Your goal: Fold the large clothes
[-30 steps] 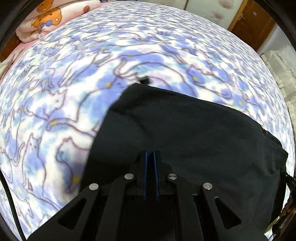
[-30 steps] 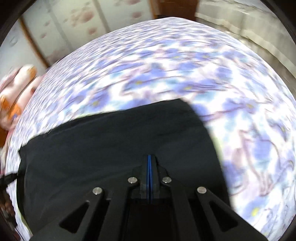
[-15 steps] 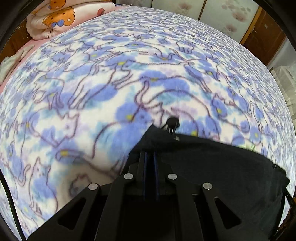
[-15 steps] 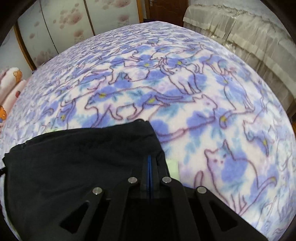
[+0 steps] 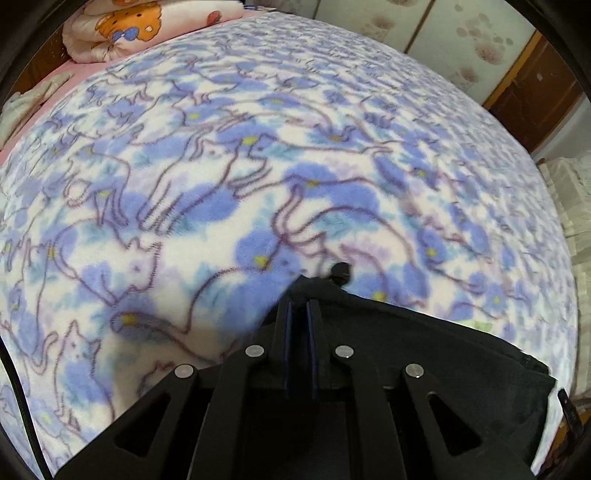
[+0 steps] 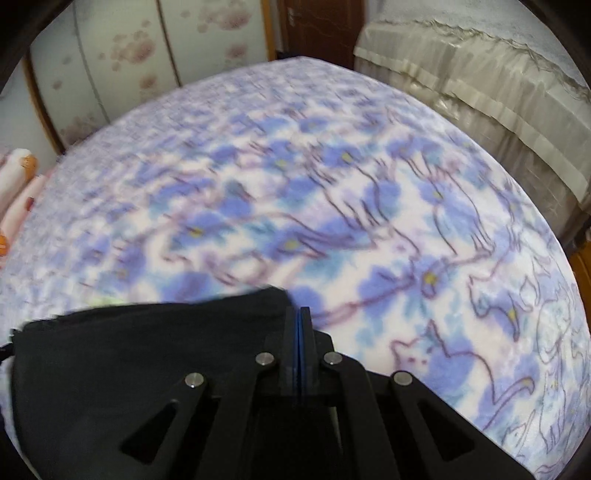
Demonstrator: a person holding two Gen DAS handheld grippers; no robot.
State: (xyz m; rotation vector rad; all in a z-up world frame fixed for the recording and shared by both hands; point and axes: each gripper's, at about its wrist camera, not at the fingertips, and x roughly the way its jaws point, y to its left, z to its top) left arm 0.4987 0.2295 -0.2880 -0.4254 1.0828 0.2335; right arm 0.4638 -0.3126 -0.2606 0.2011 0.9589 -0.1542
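Black garment point(image 5: 424, 354), white blanket point(image 5: 221, 184) with blue flowers and purple cat outlines, black fingers point(image 6: 291, 332) with blue pads

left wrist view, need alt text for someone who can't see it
The left gripper, its jaws nearly shut, pinches a corner of a black garment over a bed covered by a blue and white cat-print blanket. A small black cord stopper pokes out past the corner, and a folded cartoon-print quilt lies far behind.

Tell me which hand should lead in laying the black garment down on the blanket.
Neither clearly. Left tongs and right tongs are each shut on a corner of the black garment, which hangs between them over the cat-print blanket. Probably lower both together.
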